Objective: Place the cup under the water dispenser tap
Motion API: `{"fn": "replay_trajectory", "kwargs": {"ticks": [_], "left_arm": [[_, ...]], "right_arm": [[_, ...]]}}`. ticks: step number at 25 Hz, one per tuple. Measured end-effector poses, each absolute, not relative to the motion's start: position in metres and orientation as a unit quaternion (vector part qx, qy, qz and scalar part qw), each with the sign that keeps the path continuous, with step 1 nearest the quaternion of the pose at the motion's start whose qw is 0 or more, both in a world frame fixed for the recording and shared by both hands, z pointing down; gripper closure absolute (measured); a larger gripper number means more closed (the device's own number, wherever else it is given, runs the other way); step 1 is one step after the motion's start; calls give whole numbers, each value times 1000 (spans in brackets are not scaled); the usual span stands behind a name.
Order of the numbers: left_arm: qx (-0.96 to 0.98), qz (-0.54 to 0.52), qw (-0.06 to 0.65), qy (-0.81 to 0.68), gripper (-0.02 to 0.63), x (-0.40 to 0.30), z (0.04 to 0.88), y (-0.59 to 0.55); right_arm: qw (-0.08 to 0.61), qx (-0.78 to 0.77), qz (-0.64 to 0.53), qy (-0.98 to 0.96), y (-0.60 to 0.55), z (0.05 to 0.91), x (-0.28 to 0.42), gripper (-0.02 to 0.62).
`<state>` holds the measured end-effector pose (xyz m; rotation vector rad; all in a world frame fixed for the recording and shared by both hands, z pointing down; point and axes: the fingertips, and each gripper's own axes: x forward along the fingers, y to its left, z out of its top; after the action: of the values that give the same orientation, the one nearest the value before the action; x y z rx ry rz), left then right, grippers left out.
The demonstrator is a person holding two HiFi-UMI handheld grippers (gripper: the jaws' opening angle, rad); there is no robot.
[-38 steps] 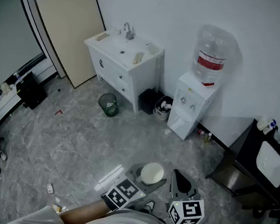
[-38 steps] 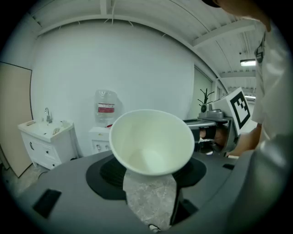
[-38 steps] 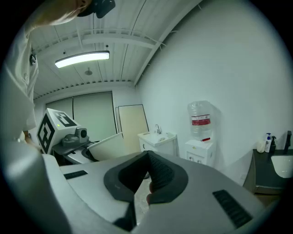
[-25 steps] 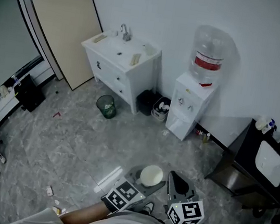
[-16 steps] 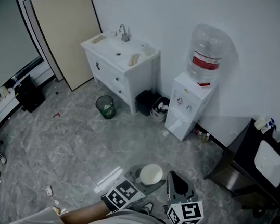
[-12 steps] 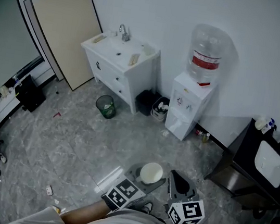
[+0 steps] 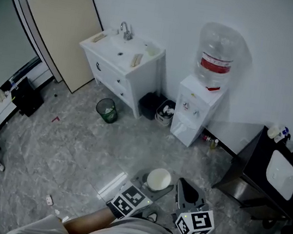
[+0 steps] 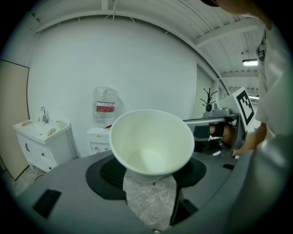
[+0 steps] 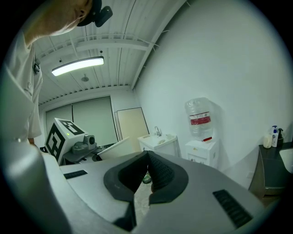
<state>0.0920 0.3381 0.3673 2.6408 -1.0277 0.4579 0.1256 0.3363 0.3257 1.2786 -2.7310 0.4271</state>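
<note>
Between left claw [image 8: 152, 176] pads: one cup [image 8: 151, 139], grasped low on body, upright, mouth up. Cup white, paper-like, tapered, wide rim, empty inside. Right claw [image 9: 147, 157], second of two, just beside: jaws pressed together, nothing between. Across floor [image 7: 75, 152], well apart from cup: one water dispenser [image 7: 194, 113] against wall, one clear bottle [image 7: 218, 51], red label, on top.

The left tool [image 8: 151, 178] grips a white cup [image 8: 152, 139] by its base. Behind stand the dispenser [image 8: 104, 125] and a sink [image 8: 41, 137]; the right tool [image 8: 206, 128] shows at right.
</note>
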Motion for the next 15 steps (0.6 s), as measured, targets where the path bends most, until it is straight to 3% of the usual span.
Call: {"fn": "replay_trajectory", "kwargs": {"ticks": [15], "left_arm": [[929,177,116,-303,333,35,400,128]], "right_arm": [[37,443,137,-885,134,328,56,580]]}}
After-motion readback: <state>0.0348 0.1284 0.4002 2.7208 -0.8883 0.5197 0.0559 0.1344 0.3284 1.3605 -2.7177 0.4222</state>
